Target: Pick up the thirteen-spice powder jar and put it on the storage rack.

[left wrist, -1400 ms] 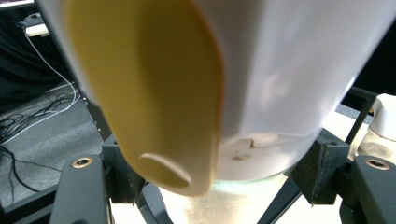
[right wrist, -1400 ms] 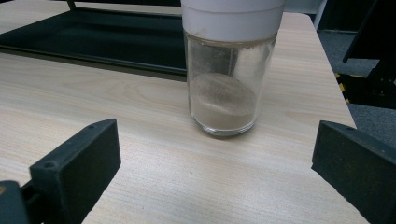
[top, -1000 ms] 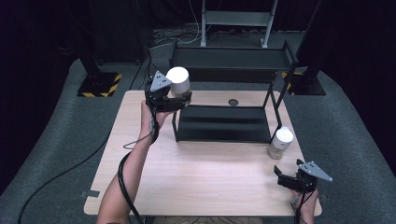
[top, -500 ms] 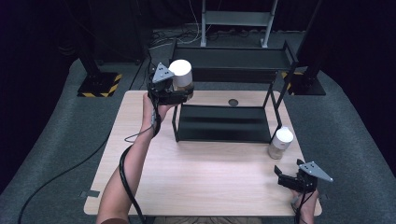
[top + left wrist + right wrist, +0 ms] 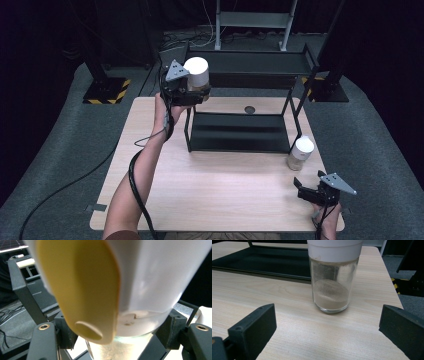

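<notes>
Right tongs [image 5: 306,187] at 5 o'clock, jaws apart, empty | second jar [image 5: 300,153] on bench [image 5: 225,195], 4 o'clock, near shelf rack [image 5: 240,130] | left tongs [image 5: 196,91] at 11 o'clock, clamped on white-lidded jar [image 5: 196,73], raised beside rack's top shelf.

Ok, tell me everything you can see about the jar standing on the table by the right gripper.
The jar on the table is a clear glass cylinder with a broad white cap. It stands upright on the light wooden table, near its right edge, just off the front right corner of the black rack. A low heap of pale brownish powder fills roughly its lower third, and dust clings to the glass above. The right gripper sits in front of it with jaws spread wide, apart from it. Nothing but the table touches it.
</notes>
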### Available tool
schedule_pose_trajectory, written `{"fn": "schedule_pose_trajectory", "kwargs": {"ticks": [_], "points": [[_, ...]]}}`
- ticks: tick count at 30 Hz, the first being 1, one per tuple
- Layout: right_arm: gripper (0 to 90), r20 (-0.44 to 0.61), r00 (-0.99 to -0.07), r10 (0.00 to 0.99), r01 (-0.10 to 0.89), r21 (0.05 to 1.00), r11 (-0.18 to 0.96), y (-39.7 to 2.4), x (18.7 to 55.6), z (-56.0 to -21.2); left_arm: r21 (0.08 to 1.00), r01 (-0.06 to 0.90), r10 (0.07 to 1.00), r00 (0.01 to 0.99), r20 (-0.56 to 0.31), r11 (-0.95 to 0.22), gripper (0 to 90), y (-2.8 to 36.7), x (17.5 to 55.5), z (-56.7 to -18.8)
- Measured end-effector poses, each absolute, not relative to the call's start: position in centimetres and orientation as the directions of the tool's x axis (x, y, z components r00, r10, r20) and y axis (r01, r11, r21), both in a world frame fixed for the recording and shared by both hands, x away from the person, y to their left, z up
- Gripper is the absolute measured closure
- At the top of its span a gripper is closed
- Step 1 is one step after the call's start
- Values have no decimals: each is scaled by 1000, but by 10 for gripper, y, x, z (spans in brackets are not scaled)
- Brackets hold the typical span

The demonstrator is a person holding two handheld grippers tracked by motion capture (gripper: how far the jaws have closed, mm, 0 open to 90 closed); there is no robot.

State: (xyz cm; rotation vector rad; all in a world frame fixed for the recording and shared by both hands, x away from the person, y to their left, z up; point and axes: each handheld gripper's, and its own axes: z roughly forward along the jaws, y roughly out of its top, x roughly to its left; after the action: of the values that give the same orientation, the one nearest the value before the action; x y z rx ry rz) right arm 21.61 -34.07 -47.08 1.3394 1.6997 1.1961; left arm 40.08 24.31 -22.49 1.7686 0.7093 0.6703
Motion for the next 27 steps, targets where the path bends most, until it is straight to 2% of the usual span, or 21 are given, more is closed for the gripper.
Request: {"fn": "schedule_pose_trajectory", "kwargs": {"ticks": [27], "points": [[0,47,-262,964,367,929,55,-342,217,-471,966,102,722,684,105,-237,301,236,406,-191]]}}
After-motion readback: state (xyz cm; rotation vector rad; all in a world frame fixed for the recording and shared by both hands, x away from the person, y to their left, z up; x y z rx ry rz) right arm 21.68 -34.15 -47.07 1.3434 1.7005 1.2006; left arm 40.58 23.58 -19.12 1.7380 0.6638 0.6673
